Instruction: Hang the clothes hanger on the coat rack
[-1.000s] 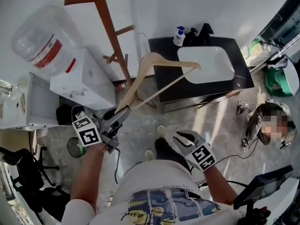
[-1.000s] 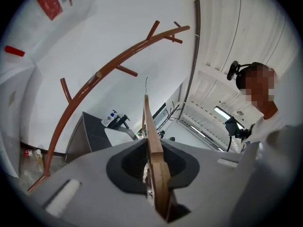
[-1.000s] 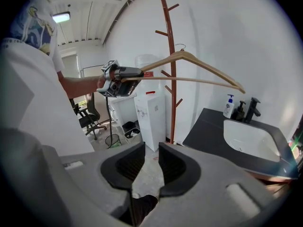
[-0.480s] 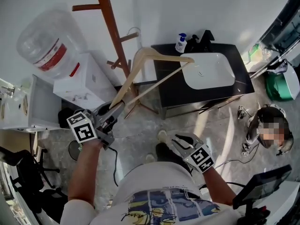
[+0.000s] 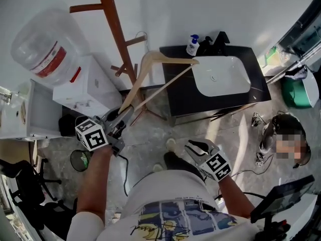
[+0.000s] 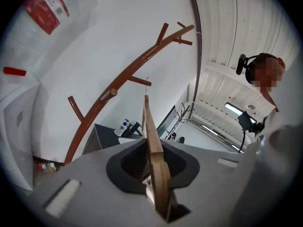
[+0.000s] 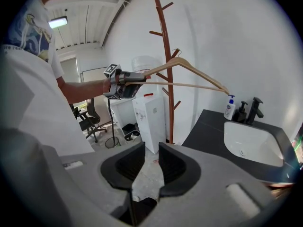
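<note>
Looks past parted, empty right gripper [image 7: 151,144] toward left gripper [image 7: 124,86] clamping hanger [image 7: 189,85] by one end, hook close to rack [image 7: 169,112]. Shows dispenser [image 7: 149,122] beside rack, sink [image 7: 251,145] and soap bottle [image 7: 229,109] at right.

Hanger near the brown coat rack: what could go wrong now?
The left claw pinches the hanger only at one end, so the long hanger could twist or slip out. It might also miss the short pegs on the coat rack and drop to the floor.
</note>
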A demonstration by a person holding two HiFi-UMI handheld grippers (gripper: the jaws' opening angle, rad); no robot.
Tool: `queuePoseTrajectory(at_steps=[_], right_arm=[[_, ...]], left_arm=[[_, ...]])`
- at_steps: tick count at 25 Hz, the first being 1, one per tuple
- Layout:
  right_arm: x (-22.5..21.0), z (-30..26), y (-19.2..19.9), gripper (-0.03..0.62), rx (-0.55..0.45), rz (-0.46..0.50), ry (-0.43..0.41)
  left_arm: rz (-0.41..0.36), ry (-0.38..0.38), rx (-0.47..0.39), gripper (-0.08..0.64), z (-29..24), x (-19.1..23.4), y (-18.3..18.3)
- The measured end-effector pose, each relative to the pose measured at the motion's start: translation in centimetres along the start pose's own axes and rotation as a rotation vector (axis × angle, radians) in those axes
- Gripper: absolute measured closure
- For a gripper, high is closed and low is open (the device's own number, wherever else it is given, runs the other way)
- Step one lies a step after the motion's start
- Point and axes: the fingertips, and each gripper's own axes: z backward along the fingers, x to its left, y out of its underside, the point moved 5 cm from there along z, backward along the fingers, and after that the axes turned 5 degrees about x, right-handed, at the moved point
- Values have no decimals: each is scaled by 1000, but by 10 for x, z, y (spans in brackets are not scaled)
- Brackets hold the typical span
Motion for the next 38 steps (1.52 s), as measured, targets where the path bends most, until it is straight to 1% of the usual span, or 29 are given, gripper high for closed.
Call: queuePoseTrajectory(at_steps=[5,11,16,21,24,28,31,35,38], right_arm=[[-10,-4,0,503,41,9,-6],[-22,-8,-7,503,38,22,-20],[-27,-12,-7,503,45,18,-30],[-27,-14,-8,503,59,14,-42],[-26,-17,-9,503,54,10,-44],[-23,-16,-10,503,60,11,-46],[-21,-16,-9,503,53,9,-46],[-18,-14,-7,503,63,11,-41],[-15,-13,-9,503,44,10,-34]], left_arm=[[-10,-41,-23,512,3,16,9],[-35,-105,-30,512,7,28,14],[-43,-150,-57,511,11,40,20],[-72,-181,-73,511,11,46,24],[-95,-215,-83,511,11,52,27],[-103,-242,-96,509,14,57,32],[-113,-265,-88,509,15,56,31],[-159,-307,-90,506,17,65,34],[-210,-349,-80,503,18,71,34]])
